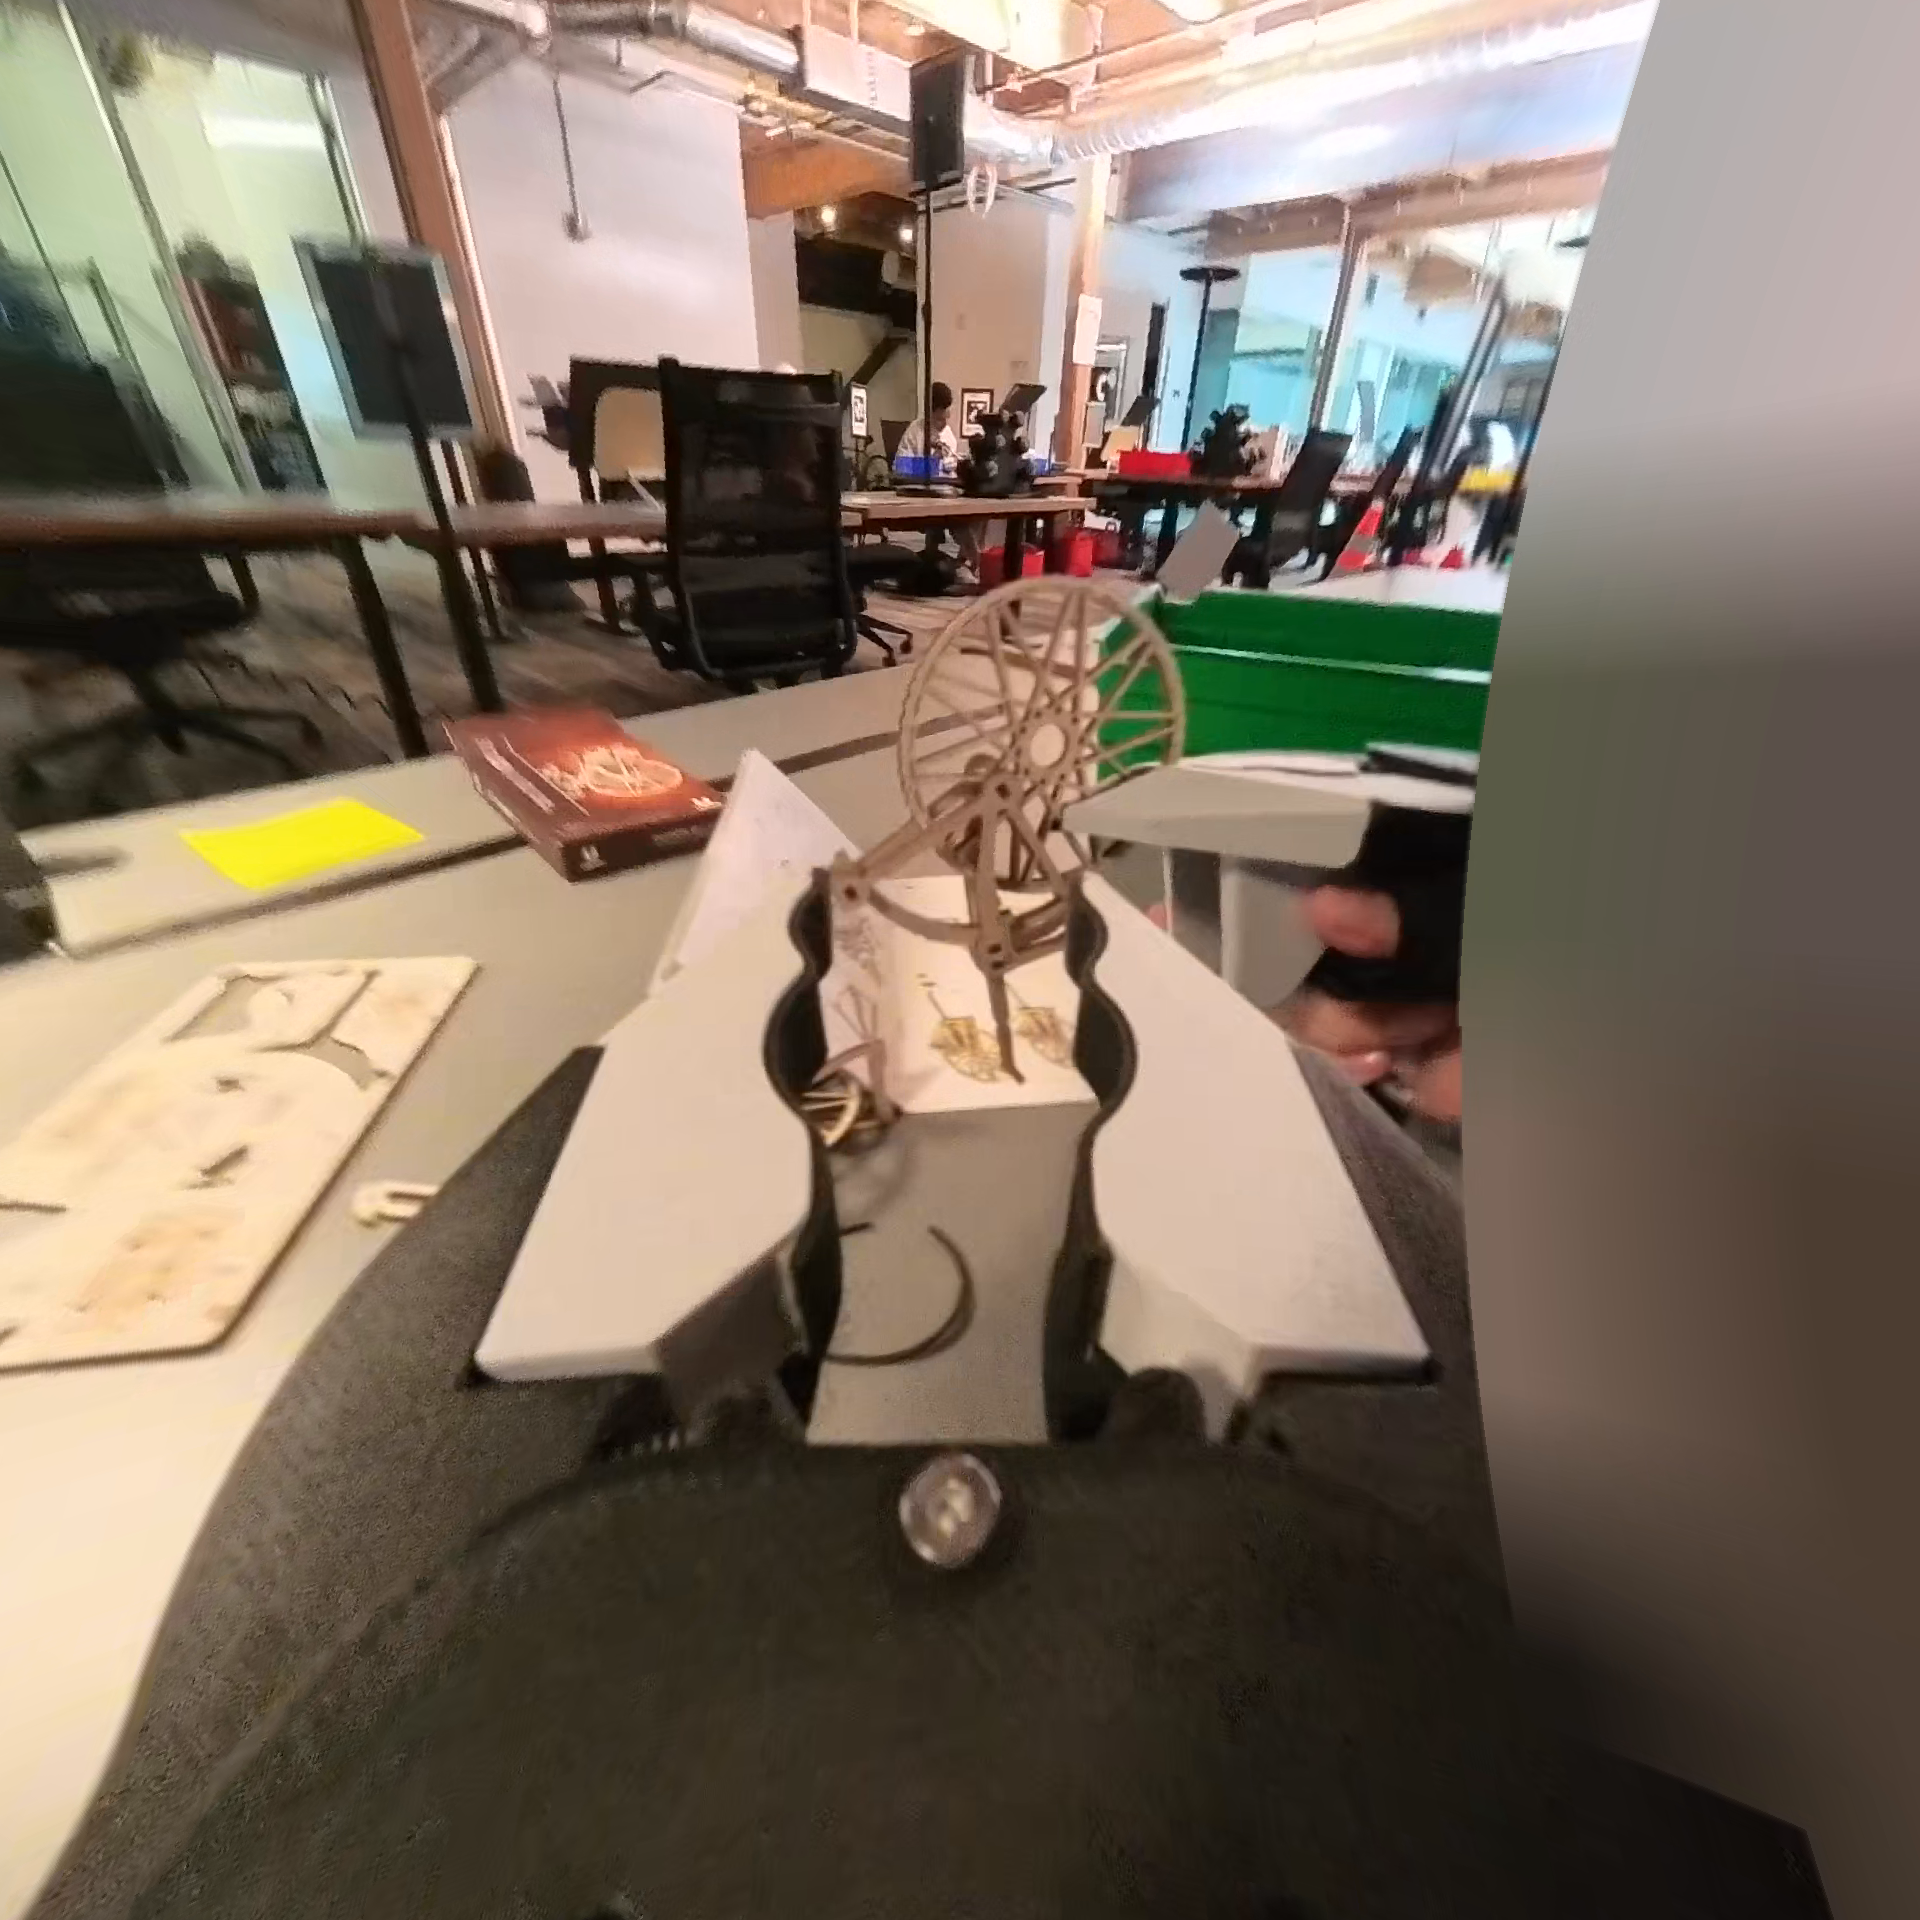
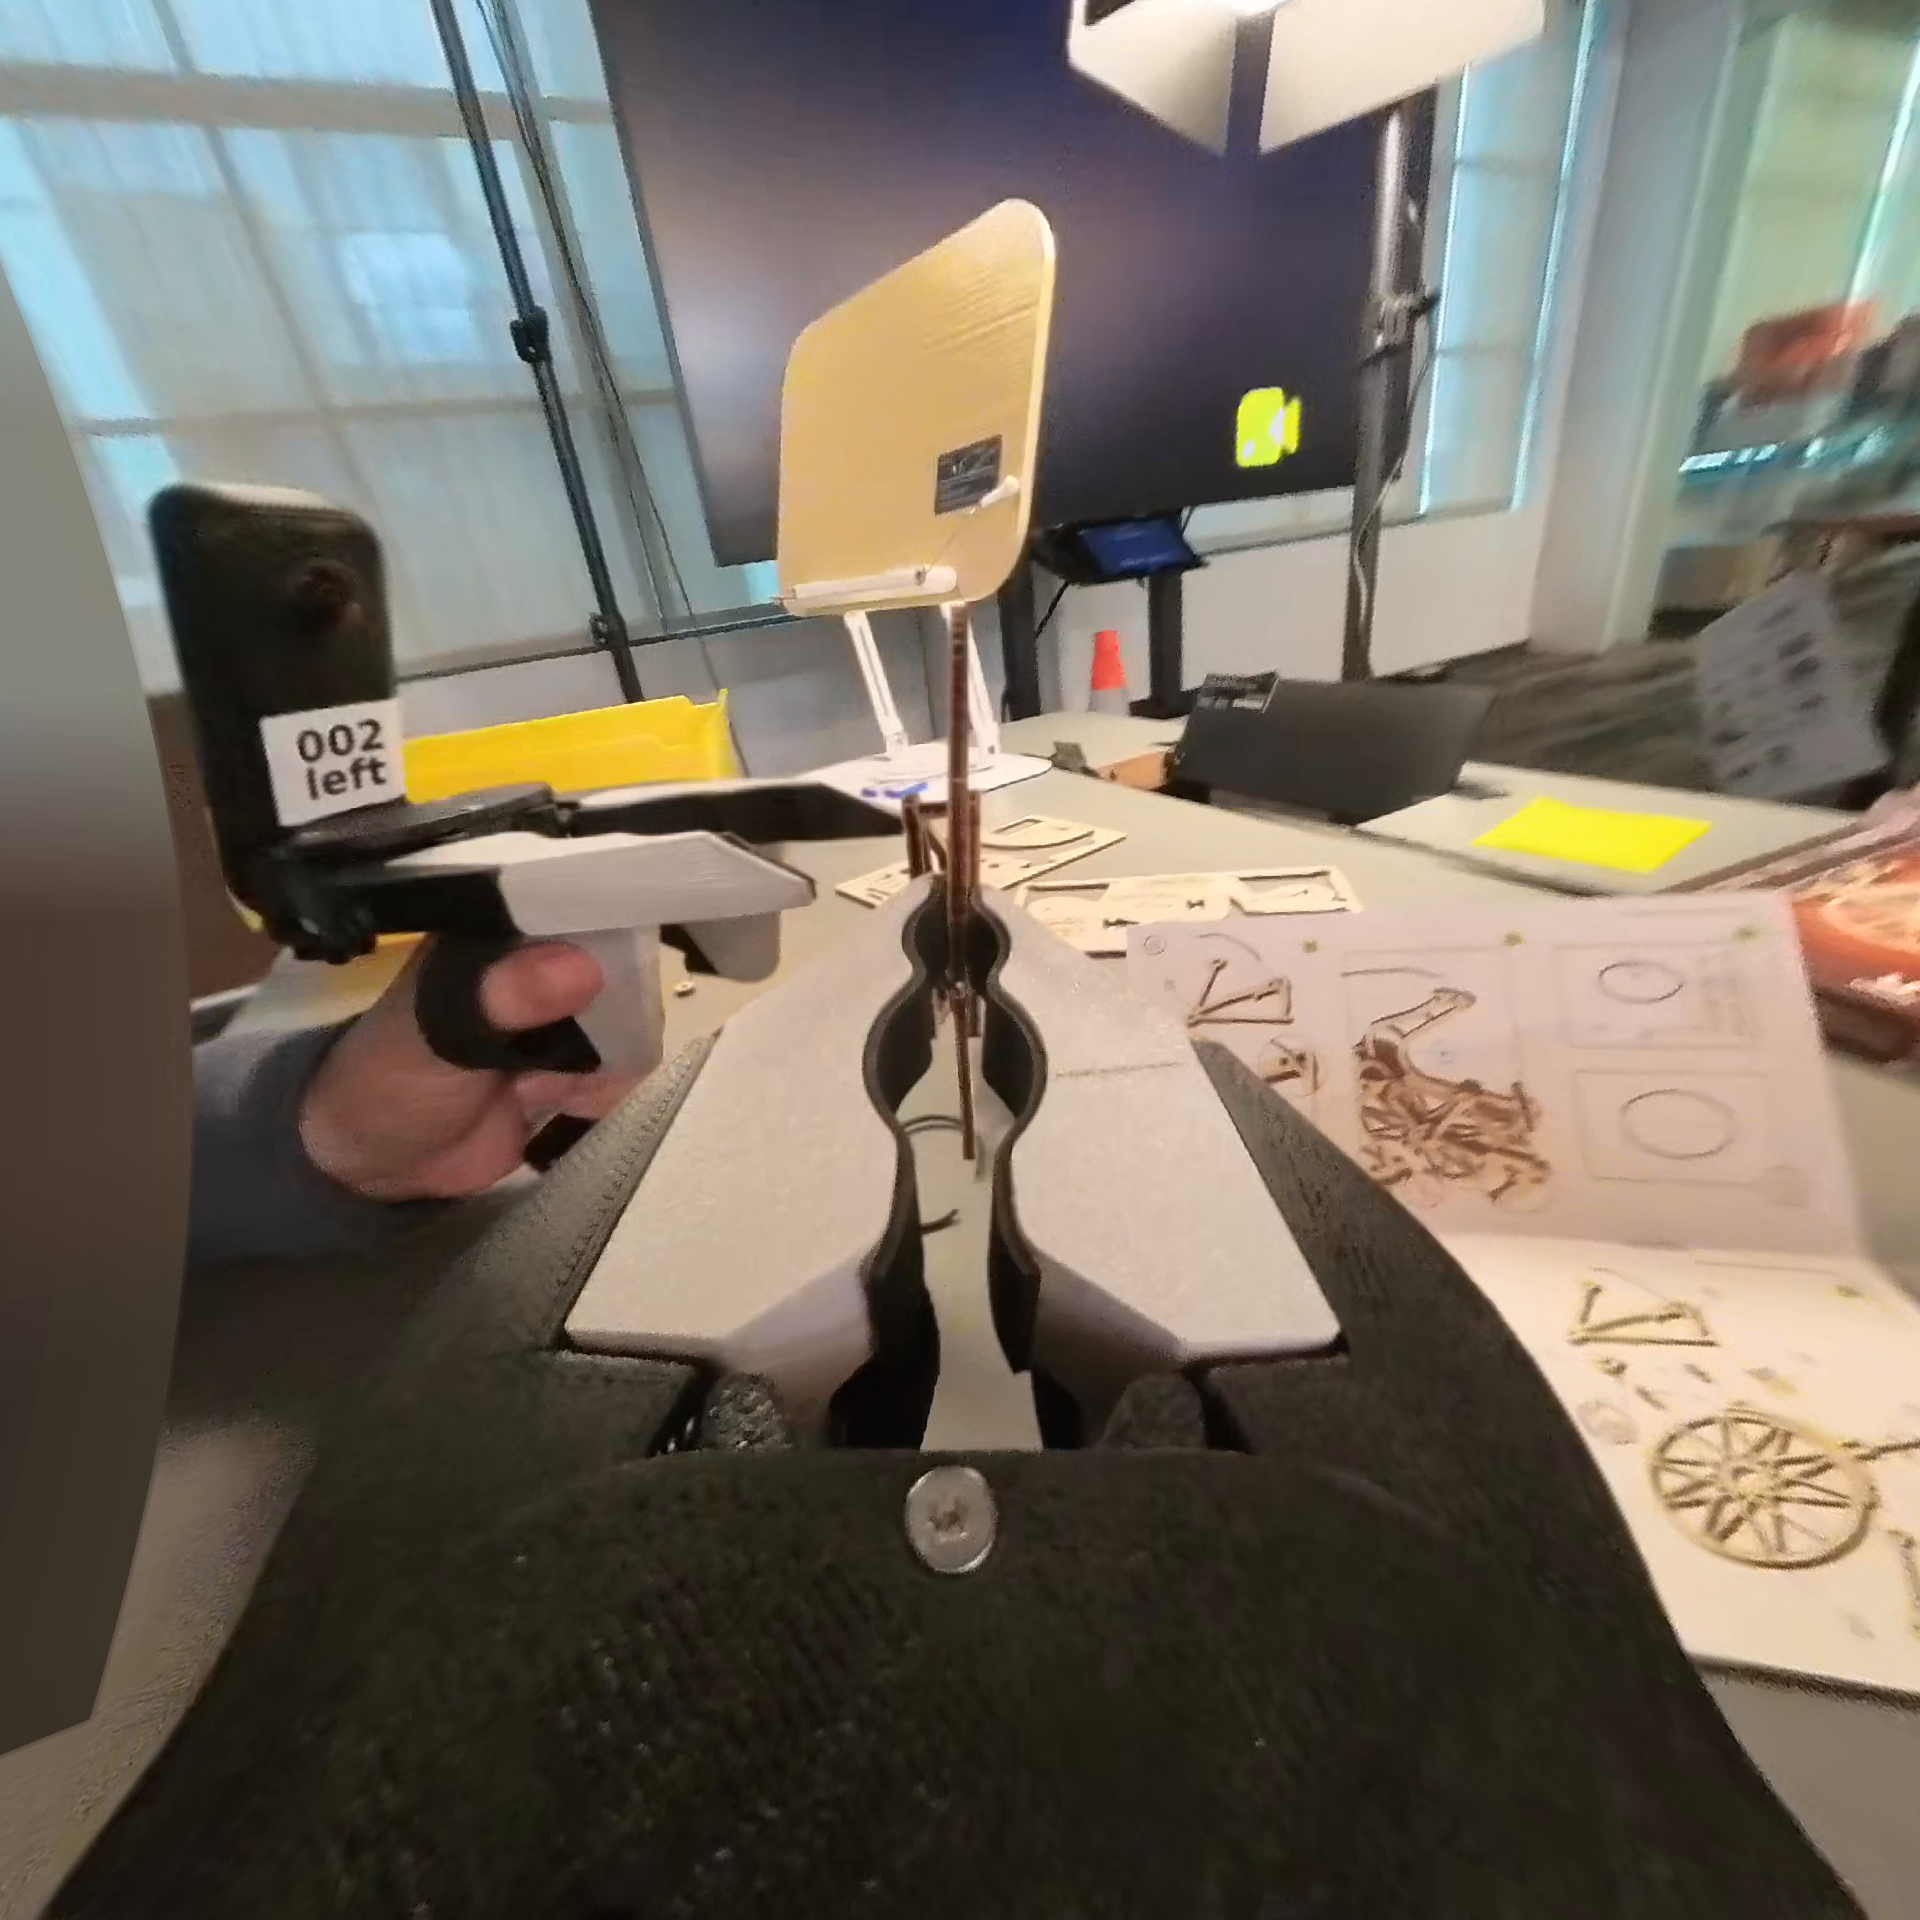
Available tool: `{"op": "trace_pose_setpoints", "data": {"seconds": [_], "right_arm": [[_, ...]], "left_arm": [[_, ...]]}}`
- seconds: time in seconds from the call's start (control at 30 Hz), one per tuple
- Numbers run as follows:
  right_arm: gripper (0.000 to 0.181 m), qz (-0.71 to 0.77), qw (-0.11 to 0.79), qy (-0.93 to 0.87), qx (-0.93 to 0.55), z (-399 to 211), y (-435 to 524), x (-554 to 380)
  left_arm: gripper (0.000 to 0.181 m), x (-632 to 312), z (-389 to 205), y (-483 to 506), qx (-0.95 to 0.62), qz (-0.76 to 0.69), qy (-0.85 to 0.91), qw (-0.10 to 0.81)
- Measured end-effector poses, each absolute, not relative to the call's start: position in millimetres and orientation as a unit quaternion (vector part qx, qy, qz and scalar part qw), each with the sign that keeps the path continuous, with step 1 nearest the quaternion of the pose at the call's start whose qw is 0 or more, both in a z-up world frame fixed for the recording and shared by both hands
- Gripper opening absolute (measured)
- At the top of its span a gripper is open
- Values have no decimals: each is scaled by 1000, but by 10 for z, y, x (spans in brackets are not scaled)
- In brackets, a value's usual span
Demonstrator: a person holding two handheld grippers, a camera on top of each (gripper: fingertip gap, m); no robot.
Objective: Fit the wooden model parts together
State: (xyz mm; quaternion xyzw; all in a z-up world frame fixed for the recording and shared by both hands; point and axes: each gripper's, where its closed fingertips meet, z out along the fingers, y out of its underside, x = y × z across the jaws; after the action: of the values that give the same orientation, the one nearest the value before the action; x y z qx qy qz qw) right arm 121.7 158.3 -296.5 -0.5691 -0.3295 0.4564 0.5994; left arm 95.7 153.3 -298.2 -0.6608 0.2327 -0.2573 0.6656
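On the left of the grey worktop lies the punched-out wooden sheet. The left gripper has its fingers spread, empty. Beyond it the right gripper pinches the wheel assembly edge-on, upright over the instruction sheet. Thin, light plywood likely snaps; hold near the hub, not the spokes.
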Motion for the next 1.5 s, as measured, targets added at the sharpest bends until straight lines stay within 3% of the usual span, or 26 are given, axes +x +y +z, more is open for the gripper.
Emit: {"op": "trace_pose_setpoints", "data": {"seconds": [0.23,0.6,0.77,1.17,1.3,1.5], "right_arm": [[0,350,671,-350,-552,-2909,1615,1276],[0,341,686,-350,-538,-2839,1559,1281],[0,323,700,-342,-537,-2812,1591,1326],[0,287,719,-358,-522,-2809,1564,1297],[0,285,725,-358,-514,-2778,1538,1302],[0,304,721,-358,-510,-2766,1509,1294]], "left_arm": [[34,1124,-2923,1610,-651,-422,111,621],[14,1243,-2873,1637,-648,-427,90,624],[22,1212,-2861,1632,-648,-406,86,639],[9,1248,-2863,1601,-644,-406,96,641],[31,1166,-2854,1640,-646,-385,79,654],[21,1226,-2814,1605,-636,-383,109,661]]}}
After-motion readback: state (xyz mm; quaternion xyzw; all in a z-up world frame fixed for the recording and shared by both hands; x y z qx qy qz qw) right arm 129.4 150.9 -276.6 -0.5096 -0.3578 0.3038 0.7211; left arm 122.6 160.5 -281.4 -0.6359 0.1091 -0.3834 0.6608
